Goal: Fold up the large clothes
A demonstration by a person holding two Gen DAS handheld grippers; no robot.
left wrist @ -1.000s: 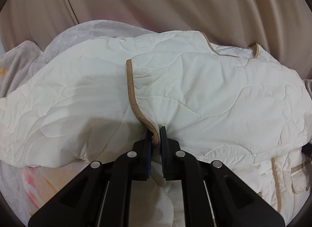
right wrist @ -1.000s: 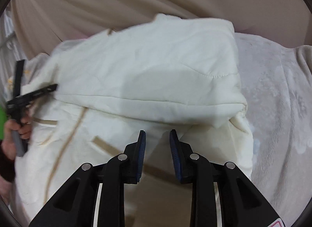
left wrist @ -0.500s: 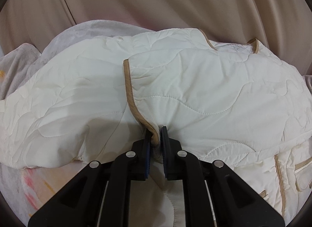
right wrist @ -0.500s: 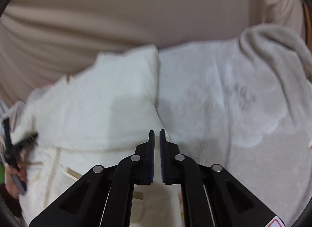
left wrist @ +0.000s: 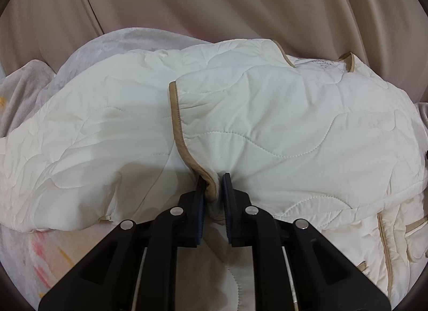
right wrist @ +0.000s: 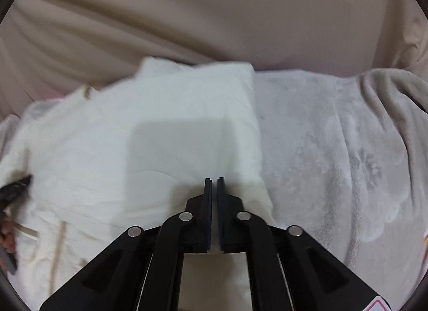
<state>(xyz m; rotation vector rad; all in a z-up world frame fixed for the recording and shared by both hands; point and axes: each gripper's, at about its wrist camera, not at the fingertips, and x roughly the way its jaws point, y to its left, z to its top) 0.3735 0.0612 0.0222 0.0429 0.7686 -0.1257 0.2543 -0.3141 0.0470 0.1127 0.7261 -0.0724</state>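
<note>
A cream quilted jacket point(left wrist: 294, 123) with tan trim point(left wrist: 175, 121) lies spread over a pale blanket. My left gripper point(left wrist: 214, 180) is shut on the tan-trimmed front edge, and the cloth bunches between its pads. In the right wrist view the same jacket point(right wrist: 160, 137) appears blurred, its folded right edge ending just past my right gripper point(right wrist: 214, 180). That gripper hovers above the jacket, its jaws closing to a thin slit with nothing between them. The left gripper point(right wrist: 16, 188) and the hand point(right wrist: 6, 233) holding it show at the far left.
A fluffy grey-white blanket point(right wrist: 334, 150) covers the surface to the right of the jacket and bunches up at the far right. It also shows behind the jacket point(left wrist: 120, 41). Beige draped fabric point(left wrist: 214, 3) fills the background.
The right gripper's jaws went from apart to nearly touching, with nothing caught. Its view swung right toward the blanket, then part way back, and lifted. The left gripper kept its hold in place.
</note>
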